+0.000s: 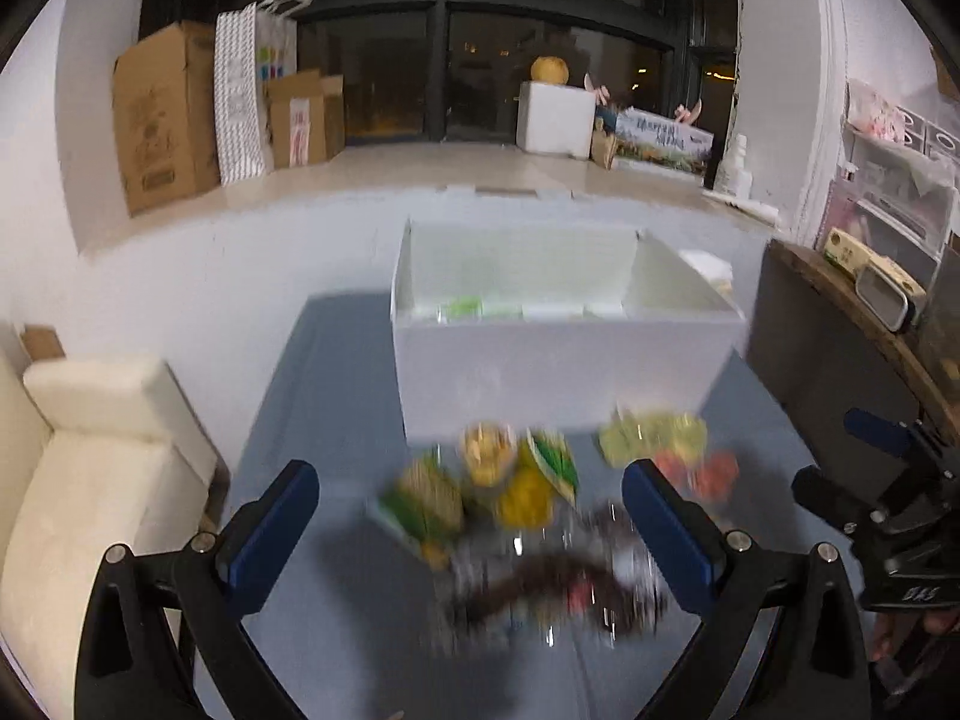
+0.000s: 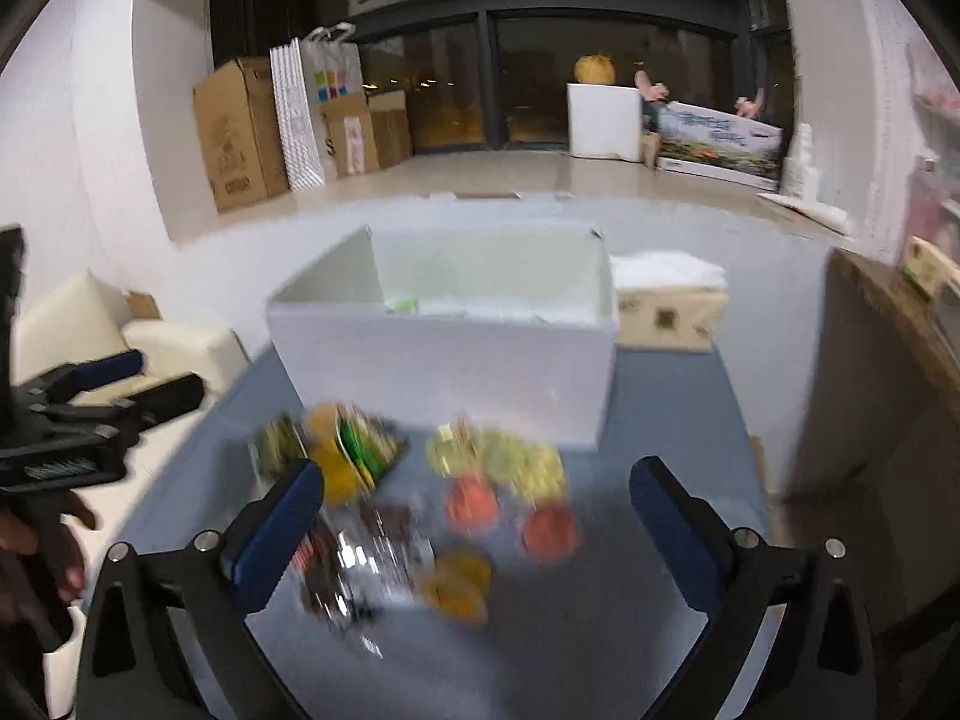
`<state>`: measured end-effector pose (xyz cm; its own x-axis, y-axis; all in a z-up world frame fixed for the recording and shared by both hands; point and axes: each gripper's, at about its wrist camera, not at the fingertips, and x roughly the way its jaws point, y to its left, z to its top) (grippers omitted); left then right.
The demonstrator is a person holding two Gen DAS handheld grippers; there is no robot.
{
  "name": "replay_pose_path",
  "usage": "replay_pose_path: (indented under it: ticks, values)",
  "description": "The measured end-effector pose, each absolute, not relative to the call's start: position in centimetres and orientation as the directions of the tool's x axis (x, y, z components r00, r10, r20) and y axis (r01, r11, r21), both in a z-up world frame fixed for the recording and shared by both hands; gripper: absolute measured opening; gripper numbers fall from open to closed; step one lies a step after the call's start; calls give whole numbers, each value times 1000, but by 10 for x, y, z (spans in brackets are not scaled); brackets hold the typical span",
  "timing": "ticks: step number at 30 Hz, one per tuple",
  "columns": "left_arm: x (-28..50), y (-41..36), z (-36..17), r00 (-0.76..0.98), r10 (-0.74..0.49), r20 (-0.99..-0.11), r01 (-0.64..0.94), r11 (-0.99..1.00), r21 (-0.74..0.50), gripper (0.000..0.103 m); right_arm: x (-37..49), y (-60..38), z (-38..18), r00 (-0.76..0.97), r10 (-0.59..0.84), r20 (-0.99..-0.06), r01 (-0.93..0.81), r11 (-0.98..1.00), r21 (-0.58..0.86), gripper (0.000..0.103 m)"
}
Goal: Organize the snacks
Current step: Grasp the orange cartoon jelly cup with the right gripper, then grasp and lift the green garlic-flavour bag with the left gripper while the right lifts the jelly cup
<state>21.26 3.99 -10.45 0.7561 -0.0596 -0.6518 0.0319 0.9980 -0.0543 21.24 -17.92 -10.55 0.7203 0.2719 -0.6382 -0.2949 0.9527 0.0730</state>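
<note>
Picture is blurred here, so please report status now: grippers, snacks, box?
Both hand-held grippers open, empty. Snacks loose on table, before white box. Nothing in the way.

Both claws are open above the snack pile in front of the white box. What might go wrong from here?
1. The snack packets lie bunched and overlapping, so the right claw may pinch two at once or drag neighbours along.
2. The shiny dark packet looks crinkly and flat; the left claw could slip off it.
3. The white box stands tall just behind the pile, so a low carry may bump its front wall.
</note>
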Motion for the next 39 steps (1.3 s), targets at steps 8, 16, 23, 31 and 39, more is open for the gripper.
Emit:
replay_pose_path:
  ticks: [8,16,23,31,39]
  values:
    - [162,33,-135,718,-61,-693,21,998,-67,103,188,-174,-145,672,246,-698,-255,962,94,103]
    - [140,34,-141,706,-65,-705,22,997,-71,103,202,-161,-173,641,213,-737,-224,971,86,103]
    - [136,40,-143,700,-61,-711,18,998,-68,103,226,-158,-196,612,203,-764,-174,977,121,103]
    - [140,40,-150,688,-64,-722,24,998,-66,103,234,-155,-204,594,196,-780,-182,977,107,47]
    - [143,39,-153,683,-70,-727,29,997,-69,103,230,-167,-199,606,230,-762,-174,972,156,47]
